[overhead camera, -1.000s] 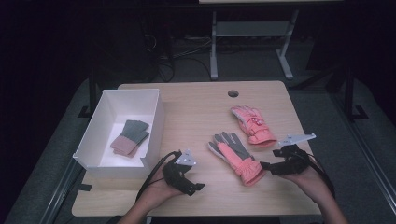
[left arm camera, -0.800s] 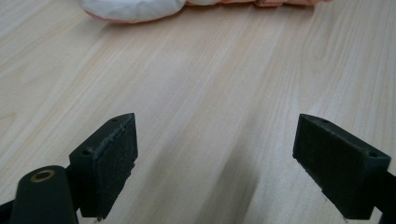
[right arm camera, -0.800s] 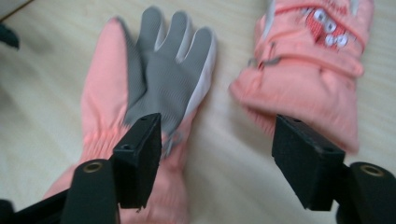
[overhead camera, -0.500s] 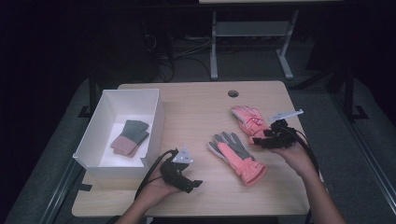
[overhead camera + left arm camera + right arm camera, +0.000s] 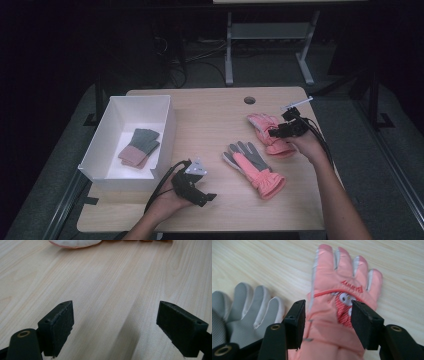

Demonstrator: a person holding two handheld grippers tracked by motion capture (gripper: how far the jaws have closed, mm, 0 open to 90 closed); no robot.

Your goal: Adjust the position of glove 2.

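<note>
Two pink ski gloves lie on the wooden table. The farther glove lies back up, with its embroidered logo facing the right gripper view. My right gripper hovers over its wrist end, and its jaws stand open, straddling the glove's back. The nearer glove lies palm up, its grey palm beside the right jaws. My left gripper rests low near the table's front edge, open over bare wood, with a pink glove edge far ahead.
A white box sits at the table's left and holds a small green and pink knitted pair. A round cable hole lies near the back edge. Bare wood spans the middle and front of the table.
My right gripper has travelled from the front right of the table forward onto the farther pink glove. The left gripper has hardly moved.
</note>
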